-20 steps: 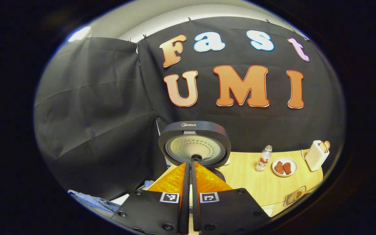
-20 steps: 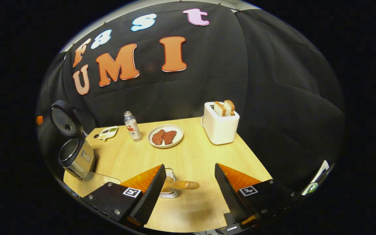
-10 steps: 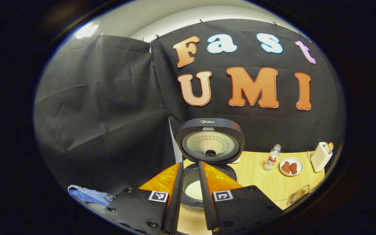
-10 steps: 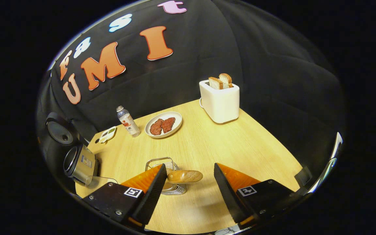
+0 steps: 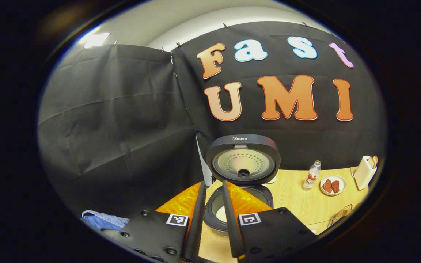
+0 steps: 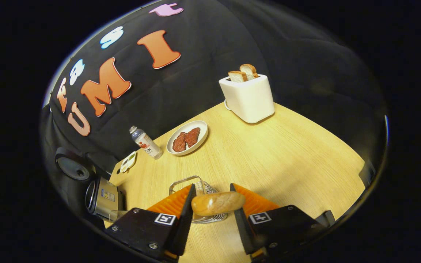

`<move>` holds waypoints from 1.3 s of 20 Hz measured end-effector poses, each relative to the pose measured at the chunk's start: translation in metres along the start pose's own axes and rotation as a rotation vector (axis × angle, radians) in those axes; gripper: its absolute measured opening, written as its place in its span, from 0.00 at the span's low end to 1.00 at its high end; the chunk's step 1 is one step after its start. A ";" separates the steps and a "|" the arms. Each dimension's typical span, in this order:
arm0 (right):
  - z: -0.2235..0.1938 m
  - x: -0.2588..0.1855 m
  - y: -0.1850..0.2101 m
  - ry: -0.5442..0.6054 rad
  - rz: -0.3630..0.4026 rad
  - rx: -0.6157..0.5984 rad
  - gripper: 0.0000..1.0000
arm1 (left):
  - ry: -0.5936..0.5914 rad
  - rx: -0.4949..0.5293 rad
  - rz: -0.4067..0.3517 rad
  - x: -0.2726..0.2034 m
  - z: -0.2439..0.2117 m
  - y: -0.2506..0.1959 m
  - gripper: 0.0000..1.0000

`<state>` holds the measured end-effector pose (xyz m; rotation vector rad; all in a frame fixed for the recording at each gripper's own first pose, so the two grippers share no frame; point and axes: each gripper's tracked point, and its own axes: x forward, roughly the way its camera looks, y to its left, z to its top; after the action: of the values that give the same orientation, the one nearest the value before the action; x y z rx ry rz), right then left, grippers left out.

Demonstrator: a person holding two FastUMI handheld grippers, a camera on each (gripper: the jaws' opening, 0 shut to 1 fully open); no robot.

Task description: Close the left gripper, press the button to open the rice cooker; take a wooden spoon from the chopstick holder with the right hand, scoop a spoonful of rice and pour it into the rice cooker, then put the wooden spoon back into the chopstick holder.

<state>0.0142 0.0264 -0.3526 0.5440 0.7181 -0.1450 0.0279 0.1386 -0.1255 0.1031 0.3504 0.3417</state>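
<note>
Right tool [image 6: 210, 204], bottom centre of the right gripper view: fingers drawn in around the wooden spoon [image 6: 217, 203], its rounded end lying crosswise between them; both fingers look to be touching it, so grasp reads as made or nearly made; the spoon sits in the chopstick holder [image 6: 196, 190], a wire rack just behind the fingers on the counter [image 6: 287, 146]. Step in hand, by judgement: taking the spoon from the holder; next move calls for a firm pinch and a lift clear of the wire without dragging the rack along.

Left tool [image 5: 212, 215], bottom centre of the left gripper view: fingers narrowly apart, gripping nothing; just behind them the rice cooker [image 5: 238, 208] stands open, lid [image 5: 243, 159] tilted up, white rice visible in the pot; button step looks done.

Further out in the right gripper view: cooker at lower left, a clear container edge beside it, contents unreadable; bottle [image 6: 145, 142] and plate [image 6: 187, 133] with two reddish pieces at mid-left; toaster [image 6: 247, 96] with two bread slices at upper centre. Bottle and plate lie off the holder-to-cooker path, so little obstruction expected; rice source for scooping cannot be identified.
</note>
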 end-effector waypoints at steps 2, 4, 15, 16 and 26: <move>0.006 0.007 0.007 -0.007 0.012 -0.024 0.45 | -0.001 0.003 0.005 -0.002 -0.001 0.001 0.36; 0.013 0.012 0.012 -0.005 0.023 -0.026 0.35 | -0.001 0.006 0.009 -0.001 -0.002 0.000 0.36; 0.028 0.030 0.034 0.007 0.059 -0.027 0.19 | -0.015 -0.008 -0.015 -0.003 -0.002 -0.007 0.42; 0.027 0.031 0.037 0.008 0.056 -0.030 0.18 | -0.026 -0.004 -0.018 -0.004 0.002 -0.006 0.53; 0.074 -0.031 0.065 -0.100 0.093 -0.118 0.14 | -0.046 -0.020 -0.059 0.001 -0.007 -0.007 0.80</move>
<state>0.0545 0.0422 -0.2588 0.4532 0.5994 -0.0425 0.0282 0.1323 -0.1336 0.0806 0.3039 0.2837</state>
